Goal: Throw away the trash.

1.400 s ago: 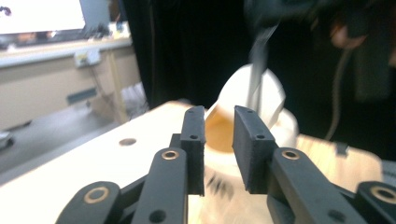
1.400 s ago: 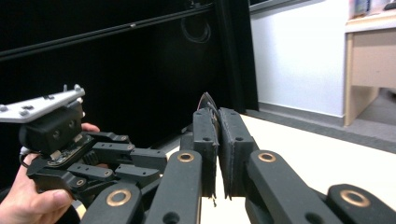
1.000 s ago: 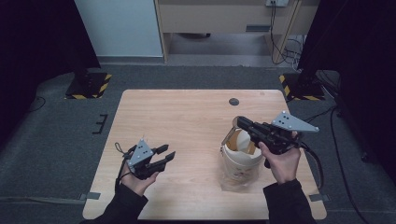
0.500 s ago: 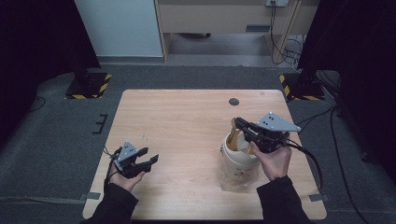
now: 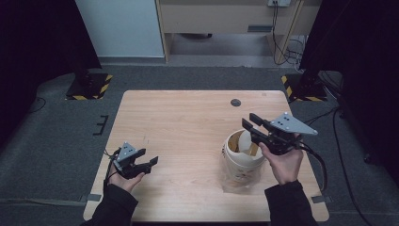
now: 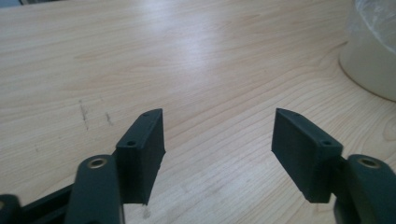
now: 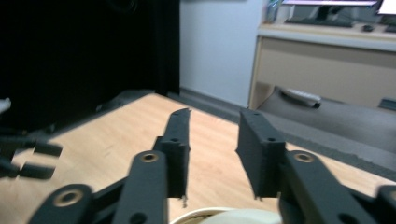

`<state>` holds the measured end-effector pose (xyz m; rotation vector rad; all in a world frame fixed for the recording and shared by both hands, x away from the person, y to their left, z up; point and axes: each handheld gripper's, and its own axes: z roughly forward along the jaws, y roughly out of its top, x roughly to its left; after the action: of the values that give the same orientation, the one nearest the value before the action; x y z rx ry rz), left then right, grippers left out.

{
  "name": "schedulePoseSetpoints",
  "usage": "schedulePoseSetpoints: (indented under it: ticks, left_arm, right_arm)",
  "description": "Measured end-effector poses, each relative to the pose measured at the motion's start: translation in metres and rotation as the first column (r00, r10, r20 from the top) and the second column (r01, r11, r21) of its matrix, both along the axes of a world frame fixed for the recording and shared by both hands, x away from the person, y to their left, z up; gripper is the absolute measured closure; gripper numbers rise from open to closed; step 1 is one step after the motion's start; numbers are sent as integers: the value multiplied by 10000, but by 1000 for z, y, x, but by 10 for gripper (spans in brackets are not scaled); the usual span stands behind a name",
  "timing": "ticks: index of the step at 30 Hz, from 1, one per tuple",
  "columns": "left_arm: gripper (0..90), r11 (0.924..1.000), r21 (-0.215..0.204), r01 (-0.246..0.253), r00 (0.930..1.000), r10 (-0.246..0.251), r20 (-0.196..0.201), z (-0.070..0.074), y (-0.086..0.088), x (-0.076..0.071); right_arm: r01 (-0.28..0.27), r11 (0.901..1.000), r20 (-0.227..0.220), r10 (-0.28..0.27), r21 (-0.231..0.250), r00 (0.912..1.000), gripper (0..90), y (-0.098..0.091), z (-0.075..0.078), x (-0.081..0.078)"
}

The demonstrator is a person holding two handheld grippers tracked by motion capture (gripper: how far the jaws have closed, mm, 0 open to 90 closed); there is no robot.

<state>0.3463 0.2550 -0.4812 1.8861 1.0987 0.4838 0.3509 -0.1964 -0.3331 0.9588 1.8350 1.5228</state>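
Pale wood tabletop point(image 5: 188, 122) with rounded corners stands on dark grey carpet, seen from above with the person's two forearms in black sleeves entering at the near edge. Nearest, at the near left corner, the left hand holds the left claw point(image 5: 149, 162) low over the bare wood; its jaws have just been opening and now stand well apart with nothing between them, and in the left gripper view the two black pads point(image 6: 142, 149) frame only wood grain, with the curved cream wall of the bucket point(image 6: 371, 56) at the far right edge. On the near right of the tabletop stands that cream paper bucket point(image 5: 242, 162), upright and open at the top, with a printed side and a sheet of clear plastic lying on the wood against its base. The right hand point(image 5: 283, 162) is just beside the bucket's right side, and the right claw point(image 5: 250, 123) reaches over the bucket's far rim; its jaws have just been opening and stand released, a clear gap between them holding nothing, with the bucket's rim just below them in the right gripper view. Farther back, a small dark round disc point(image 5: 235, 102) is set in the tabletop near its far edge. Beyond the tabletop are two stands with yellow-and-black striped bases, a wooden desk and a white panel.
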Motion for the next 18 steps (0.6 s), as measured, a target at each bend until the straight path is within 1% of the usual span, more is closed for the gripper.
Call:
schedulePoseSetpoints:
  ticks: [1, 3, 6, 7, 8, 10, 11, 12, 13, 14, 15, 16, 18]
  left_arm:
    - [289, 9999, 128, -61, 9998, 64, -173, -3, 3, 2]
    - [260, 9995, 295, -105, 9993, 115, -366, -7, 5, 4]
    - [231, 9985, 522, -171, 9982, 201, -568, -12, 9, 7]
    - [223, 9985, 522, -171, 9982, 201, -568, -12, 9, 7]
    - [216, 9983, 554, -184, 9977, 220, -639, -13, 10, 9]
    - [211, 9976, 696, -43, 9965, 101, -825, -18, 12, 12]
    - [207, 9968, 796, -46, 9962, 114, -858, -19, 13, 13]
    - [204, 9968, 796, -46, 9962, 114, -858, -19, 13, 13]
    - [200, 9954, 961, -26, 9960, 111, -884, -20, 15, 15]
    - [194, 9954, 961, -26, 9960, 111, -884, -20, 15, 15]
    - [189, 9954, 951, -63, 9957, 150, -910, -21, 15, 16]
    - [185, 9955, 939, -102, 9953, 192, -949, -22, 16, 17]
    - [183, 9954, 942, -160, 9939, 262, -1072, -24, 17, 19]
  right_arm:
    - [267, 9989, 21, -268, 379, 9996, 539, -12, 0, -2]
    - [626, 9967, 44, -629, 514, 9980, 472, -27, -3, -3]
    - [1162, 9903, -94, -1158, 760, 9932, 385, -49, -15, -3]
    - [1162, 9903, -94, -1158, 760, 9932, 385, -49, -15, -3]
    - [1506, 9847, -321, -1484, 878, 9884, 309, -61, -26, -1]
    - [1893, 9793, -610, -1851, 719, 9808, 271, -73, -40, 3]
    - [2075, 9764, -773, -2027, 604, 9762, 262, -79, -47, 4]
    - [2075, 9764, -773, -2027, 604, 9762, 262, -79, -47, 4]
    - [2323, 9709, -1153, -2245, 588, 9676, 249, -88, -63, 7]
    - [2323, 9709, -1153, -2245, 588, 9676, 249, -88, -63, 7]
    - [2546, 9655, -1587, -2434, 541, 9568, 231, -97, -79, 10]
    - [2546, 9655, -1587, -2434, 541, 9568, 231, -97, -79, 10]
    - [2745, 9611, -1949, -2637, 302, 9447, 213, -104, -95, 14]
